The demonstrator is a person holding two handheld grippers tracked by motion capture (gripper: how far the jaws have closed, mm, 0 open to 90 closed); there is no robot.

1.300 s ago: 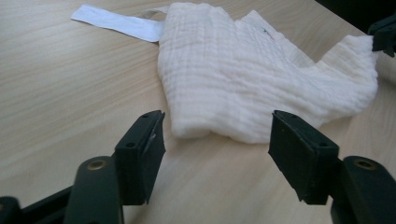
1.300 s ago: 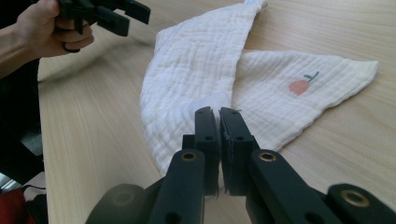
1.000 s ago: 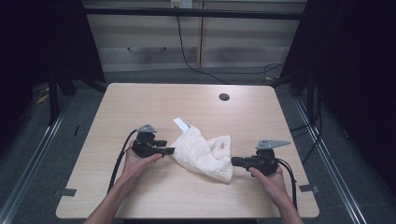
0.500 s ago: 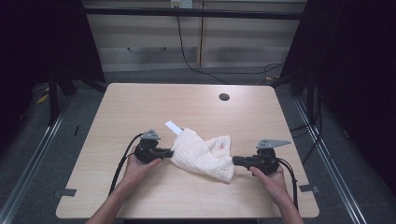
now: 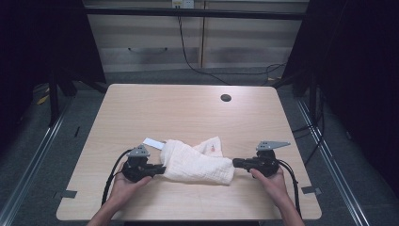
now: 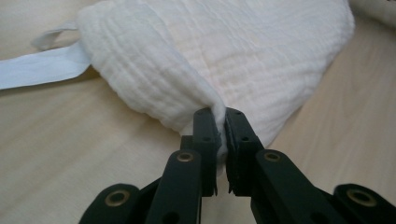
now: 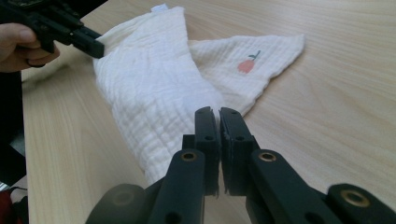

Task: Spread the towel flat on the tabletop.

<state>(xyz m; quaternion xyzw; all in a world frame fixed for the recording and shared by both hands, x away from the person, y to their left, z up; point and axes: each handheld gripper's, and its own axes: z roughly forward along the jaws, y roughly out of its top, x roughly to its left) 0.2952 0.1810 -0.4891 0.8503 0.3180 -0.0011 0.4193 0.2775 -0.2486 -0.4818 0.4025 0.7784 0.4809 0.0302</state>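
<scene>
The left tool (image 5: 157,170) and right tool (image 5: 236,163), each pinching the cloth (image 5: 197,162), have pulled it nearer, maybe to fold it.

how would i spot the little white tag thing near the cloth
Start at the wooden table and find the white cloth stretched between the two grippers. The tag is a flat smooth white strip at the cloth's far-left end, unlike the crinkled fabric beside it.

White crinkled muslin cloth (image 5: 195,162), bunched and folded lengthwise on the counter's (image 5: 188,113) near side; small peach print (image 7: 246,65) on one corner, white label tab (image 5: 153,142) at left end.
</scene>
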